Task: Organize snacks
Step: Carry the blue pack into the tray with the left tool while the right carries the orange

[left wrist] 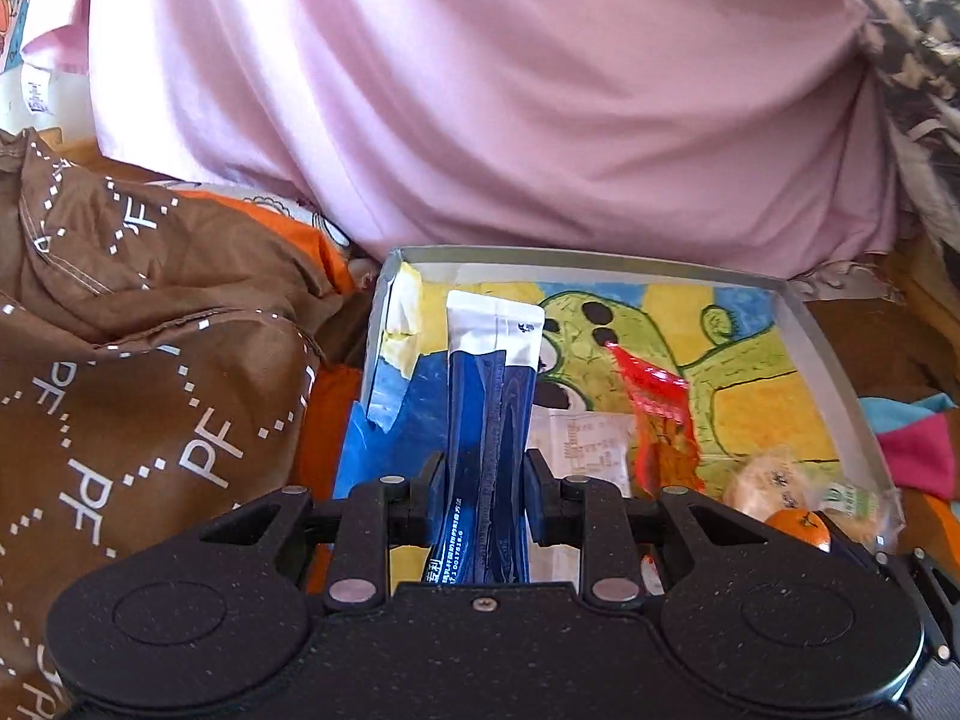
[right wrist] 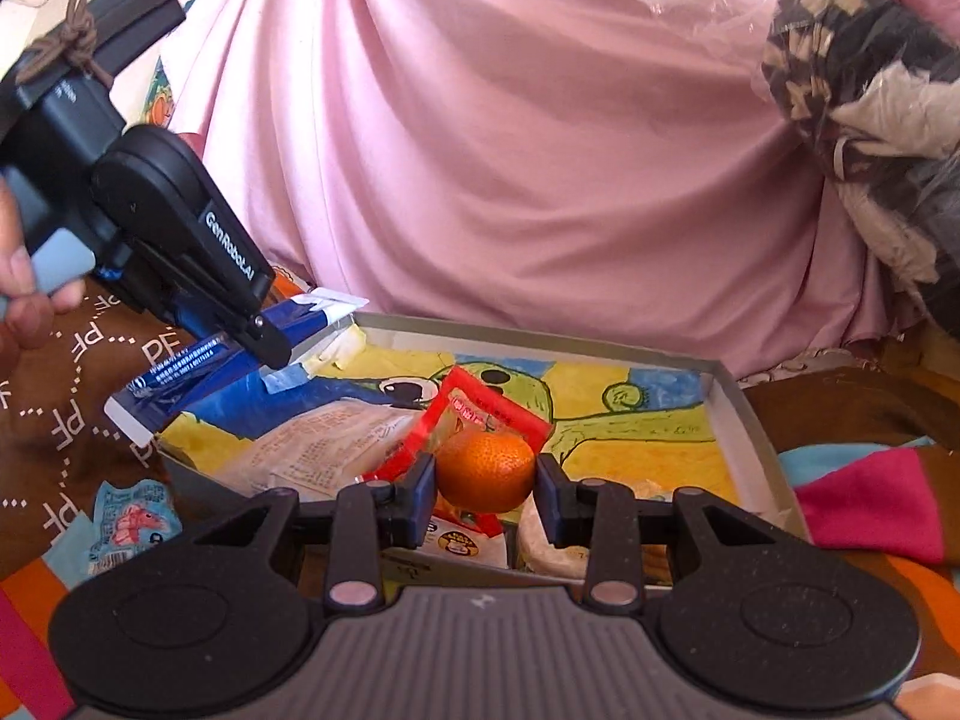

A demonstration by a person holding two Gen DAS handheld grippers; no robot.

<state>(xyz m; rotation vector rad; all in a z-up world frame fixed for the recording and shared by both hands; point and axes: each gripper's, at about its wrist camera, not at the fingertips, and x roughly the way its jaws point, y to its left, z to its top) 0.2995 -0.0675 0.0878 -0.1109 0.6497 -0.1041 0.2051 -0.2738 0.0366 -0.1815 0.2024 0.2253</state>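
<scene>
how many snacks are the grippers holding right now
2. The left gripper is shut on the blue stick pack over the box; the right gripper grips the orange.

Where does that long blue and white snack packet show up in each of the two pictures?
Left wrist view: the long blue and white snack packet stands at centre, clamped between the left tongs.
Right wrist view: it lies at left, held slanting over the box's left edge.
Shared landmark: the shallow cardboard box with the green cartoon drawing.
</scene>
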